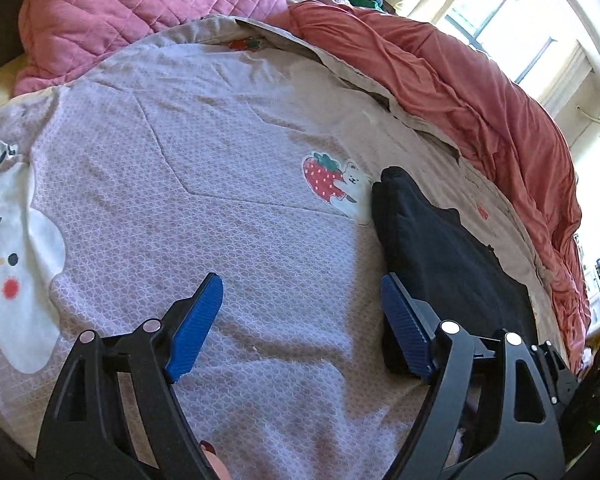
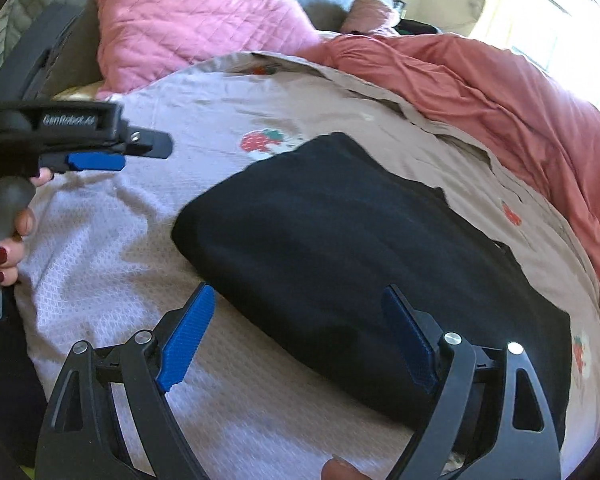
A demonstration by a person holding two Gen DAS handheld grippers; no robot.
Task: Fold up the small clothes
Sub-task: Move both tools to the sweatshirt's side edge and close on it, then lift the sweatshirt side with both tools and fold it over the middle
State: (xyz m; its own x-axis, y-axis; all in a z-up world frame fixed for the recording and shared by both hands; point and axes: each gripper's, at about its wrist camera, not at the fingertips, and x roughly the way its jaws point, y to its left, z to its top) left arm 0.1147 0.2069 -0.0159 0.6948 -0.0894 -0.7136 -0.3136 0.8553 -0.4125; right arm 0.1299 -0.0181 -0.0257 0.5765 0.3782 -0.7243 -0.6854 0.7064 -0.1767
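Observation:
A black garment, folded into a flat thick rectangle, lies on the bed cover. My right gripper hovers open over its near edge; the dark cloth shows between the blue pads, which do not press on it. In the left wrist view the same garment lies to the right. My left gripper stands open over bare cover, its right pad close beside the garment's edge. The left gripper also shows side-on at the upper left of the right wrist view, held by a hand.
The lilac-grey cover carries strawberry and bear prints. A pink quilted pillow lies at the head of the bed. A rumpled coral blanket runs along the far right side. A bright window is behind it.

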